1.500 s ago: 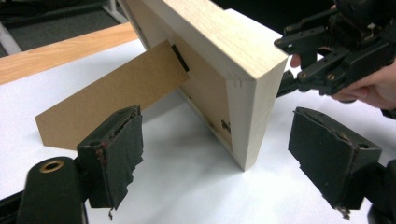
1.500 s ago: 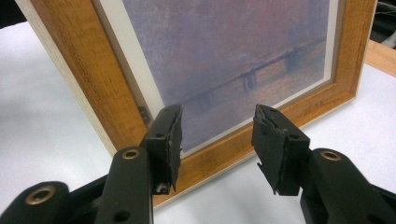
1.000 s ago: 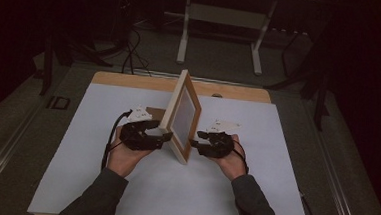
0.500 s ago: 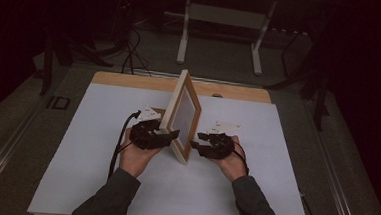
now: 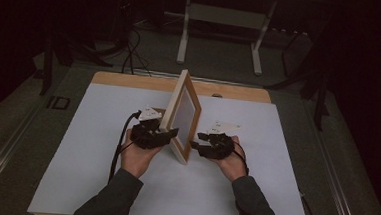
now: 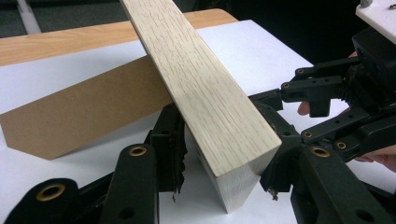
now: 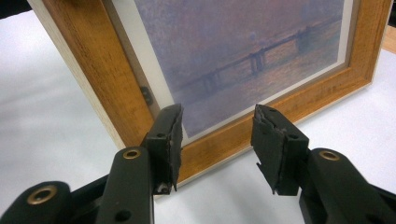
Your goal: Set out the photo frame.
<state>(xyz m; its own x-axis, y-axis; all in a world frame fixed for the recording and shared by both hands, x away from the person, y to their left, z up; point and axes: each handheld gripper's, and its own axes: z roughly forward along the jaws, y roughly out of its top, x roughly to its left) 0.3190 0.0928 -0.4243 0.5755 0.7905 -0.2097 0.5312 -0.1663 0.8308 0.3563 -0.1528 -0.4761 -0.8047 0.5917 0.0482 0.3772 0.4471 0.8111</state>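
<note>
white table [image 5: 99,182]: 1 picture frame [image 5: 184,114], 2 grippers, left gripper [image 5: 163,135] clamping it.

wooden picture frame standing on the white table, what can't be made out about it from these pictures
- High view: the light wooden picture frame stands edge-on, its print too small to read.
- Left gripper view: the frame's back is hidden behind its own edge; the brown card panel may be its stand, joint unseen.
- Right gripper view: the open right gripper covers part of the bottom rail; the top is cut off.
</note>
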